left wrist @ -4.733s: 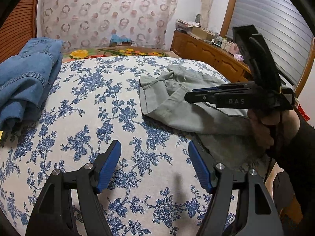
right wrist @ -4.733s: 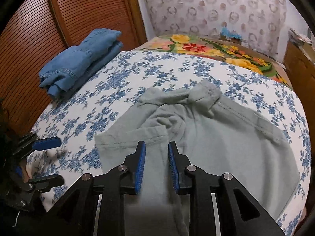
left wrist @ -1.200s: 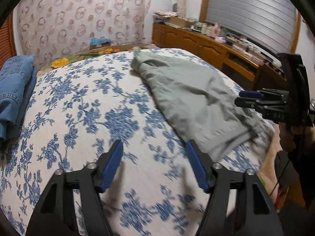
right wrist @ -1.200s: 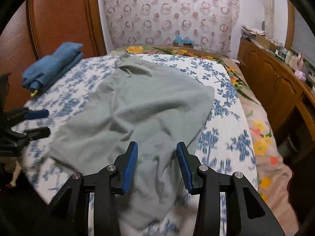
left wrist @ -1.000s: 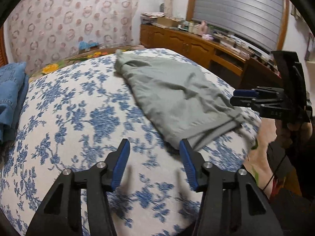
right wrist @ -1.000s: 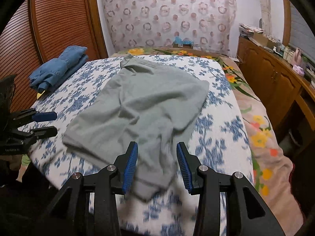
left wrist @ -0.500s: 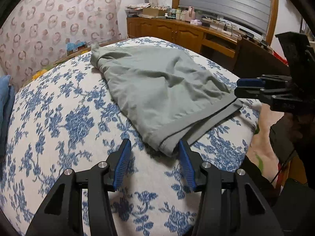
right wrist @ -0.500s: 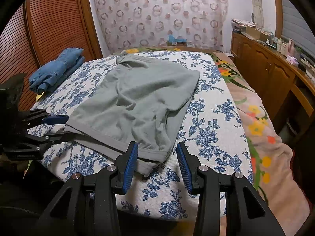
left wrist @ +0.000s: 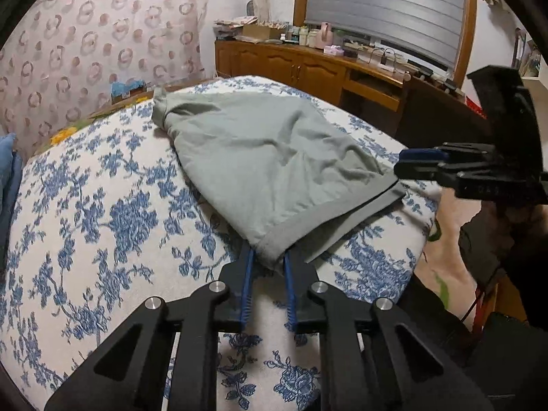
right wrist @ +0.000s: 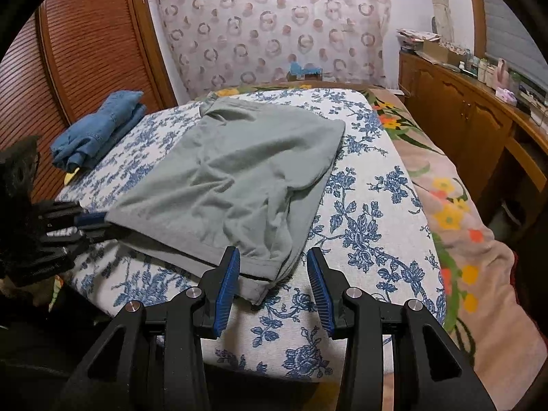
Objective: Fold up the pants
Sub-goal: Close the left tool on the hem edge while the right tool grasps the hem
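Left gripper (left wrist: 268, 263): jaws closing, with the near-left hem corner of the grey pants (left wrist: 267, 157) between the blue pads; the pads look to be pinching that corner.
Right gripper (right wrist: 273, 274): jaws apart, nothing clamped; the near-right hem corner lies just ahead of the left pad and partly inside the gap, with no pad visibly pressing on it.
Pants, location: spread flat on the bed (right wrist: 370, 205), over the blue-flowered cover, hem edge toward the person at the near edge of the bed, waistband end toward the far patterned wall (right wrist: 274, 34).
Pants, long axis: runs away from both grippers, roughly along the line each one points; somewhat skewed toward the far left in the right wrist view.
Key relation: the two hem corners sit one at each gripper, left at the left corner and right at the right. Each hand is nearest its own corner; no crossing appears needed.
Judgement, step in hand: securing the hem end before carrying it over toward the waistband. The right side looks not yet gripped.
Risk: lifting with only one corner held would likely skew the cloth.
Other items: folded blue jeans (right wrist: 99, 126) lie well apart at the far left of the bed, clear of the fold path.
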Demonstrator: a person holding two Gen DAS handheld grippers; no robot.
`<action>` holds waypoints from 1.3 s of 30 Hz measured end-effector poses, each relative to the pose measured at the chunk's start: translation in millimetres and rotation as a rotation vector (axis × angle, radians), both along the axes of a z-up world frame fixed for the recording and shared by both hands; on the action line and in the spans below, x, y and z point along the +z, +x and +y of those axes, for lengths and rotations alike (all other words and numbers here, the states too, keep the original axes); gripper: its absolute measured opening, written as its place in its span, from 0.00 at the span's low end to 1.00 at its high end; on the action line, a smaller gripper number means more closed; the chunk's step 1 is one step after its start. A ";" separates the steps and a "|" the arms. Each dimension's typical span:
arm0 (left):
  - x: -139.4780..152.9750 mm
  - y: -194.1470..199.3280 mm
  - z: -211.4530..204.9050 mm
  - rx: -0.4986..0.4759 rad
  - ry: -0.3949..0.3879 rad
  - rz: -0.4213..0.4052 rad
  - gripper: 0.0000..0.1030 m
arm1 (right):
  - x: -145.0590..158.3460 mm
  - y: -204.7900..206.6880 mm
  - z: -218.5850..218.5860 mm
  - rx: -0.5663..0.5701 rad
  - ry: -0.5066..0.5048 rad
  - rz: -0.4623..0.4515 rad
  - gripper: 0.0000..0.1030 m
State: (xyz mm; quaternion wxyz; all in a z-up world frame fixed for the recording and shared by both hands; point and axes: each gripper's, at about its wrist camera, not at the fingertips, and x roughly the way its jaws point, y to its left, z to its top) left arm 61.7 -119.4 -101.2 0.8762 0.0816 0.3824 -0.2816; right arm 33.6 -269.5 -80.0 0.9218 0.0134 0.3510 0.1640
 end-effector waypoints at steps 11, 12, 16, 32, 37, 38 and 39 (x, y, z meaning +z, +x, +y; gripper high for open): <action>-6.7 -2.8 2.2 0.006 -0.006 0.022 0.16 | -10.3 3.5 12.1 0.009 -0.009 0.013 0.32; -7.5 -2.4 2.0 0.007 -0.004 0.024 0.16 | -10.9 4.8 12.9 0.005 -0.015 0.014 0.31; -9.4 -2.0 1.2 0.009 0.000 0.026 0.16 | -12.0 10.0 12.3 -0.007 -0.027 0.021 0.27; -4.5 -6.8 1.5 0.006 0.003 -0.011 0.16 | 0.6 -13.1 11.5 0.037 -0.050 -0.016 0.05; -8.9 -6.0 0.9 0.007 0.015 0.007 0.16 | -8.0 -14.6 8.8 0.021 -0.048 0.014 0.05; -10.1 -5.6 0.9 0.009 0.017 0.010 0.16 | -9.2 -13.7 8.0 0.015 -0.043 0.014 0.05; -10.1 -5.7 1.2 0.009 0.016 0.010 0.16 | -7.4 -12.5 8.5 0.012 -0.034 0.015 0.05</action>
